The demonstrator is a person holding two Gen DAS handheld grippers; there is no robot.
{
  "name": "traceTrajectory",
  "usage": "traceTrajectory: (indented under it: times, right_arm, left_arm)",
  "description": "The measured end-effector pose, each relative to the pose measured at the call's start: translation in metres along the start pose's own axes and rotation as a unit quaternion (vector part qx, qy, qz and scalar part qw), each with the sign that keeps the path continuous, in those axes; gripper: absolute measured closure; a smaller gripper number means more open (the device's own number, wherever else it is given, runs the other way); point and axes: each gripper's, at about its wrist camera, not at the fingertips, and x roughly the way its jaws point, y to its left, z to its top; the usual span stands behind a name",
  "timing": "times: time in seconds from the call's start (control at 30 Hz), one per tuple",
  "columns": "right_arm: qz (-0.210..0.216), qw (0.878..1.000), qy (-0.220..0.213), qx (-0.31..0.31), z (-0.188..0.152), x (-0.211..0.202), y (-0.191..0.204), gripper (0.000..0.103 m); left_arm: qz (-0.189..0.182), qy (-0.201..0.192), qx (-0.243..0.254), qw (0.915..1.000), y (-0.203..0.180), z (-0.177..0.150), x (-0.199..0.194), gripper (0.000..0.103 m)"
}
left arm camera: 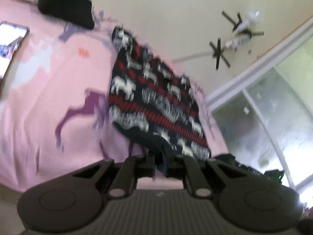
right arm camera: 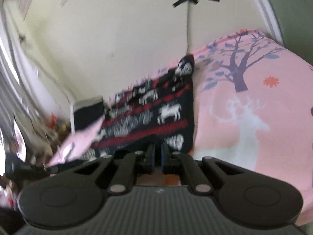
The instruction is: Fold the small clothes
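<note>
A small knitted garment (left arm camera: 156, 101), dark with red bands and white animal figures, lies on a pink bedsheet (left arm camera: 49, 98). My left gripper (left arm camera: 159, 157) is shut on the garment's near dark edge, and cloth bunches up between its fingers. In the right wrist view the same garment (right arm camera: 156, 115) stretches away from my right gripper (right arm camera: 158, 156), whose fingers are shut on its near hem. Both views are blurred.
A black cushion (left arm camera: 66, 2) and a phone (left arm camera: 11, 43) lie on the sheet's far side. Pale wall (left arm camera: 176, 9) with black tape crosses stands behind the bed. The sheet (right arm camera: 254, 107) shows a tree and a white deer. A dark box (right arm camera: 89, 113) and clutter sit left.
</note>
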Motion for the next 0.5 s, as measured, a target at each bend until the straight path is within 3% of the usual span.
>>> traceTrajectory:
  times: [0.17, 0.3, 0.37, 0.43, 0.5]
  right_arm:
    - [0.009, 0.999, -0.042, 0.014, 0.040, 0.030, 0.005, 0.103]
    - [-0.014, 0.997, -0.077, 0.011, 0.083, 0.067, 0.006, 0.103]
    - [-0.033, 0.995, -0.095, 0.019, 0.105, 0.095, 0.004, 0.103]
    - [-0.073, 0.991, -0.111, -0.011, 0.117, 0.122, 0.006, 0.103]
    - [-0.077, 0.994, -0.081, -0.023, 0.120, 0.139, 0.003, 0.103]
  left_arm:
    - [-0.011, -0.041, -0.012, 0.9990, -0.002, 0.039, 0.009, 0.097]
    - [-0.003, -0.058, -0.013, 0.9982, -0.006, 0.085, 0.029, 0.097]
    - [0.016, -0.065, -0.010, 0.9977, -0.008, 0.114, 0.053, 0.096]
    - [0.044, -0.070, -0.003, 0.9966, -0.005, 0.139, 0.083, 0.092]
    - [0.119, -0.073, -0.006, 0.9902, -0.001, 0.149, 0.105, 0.086]
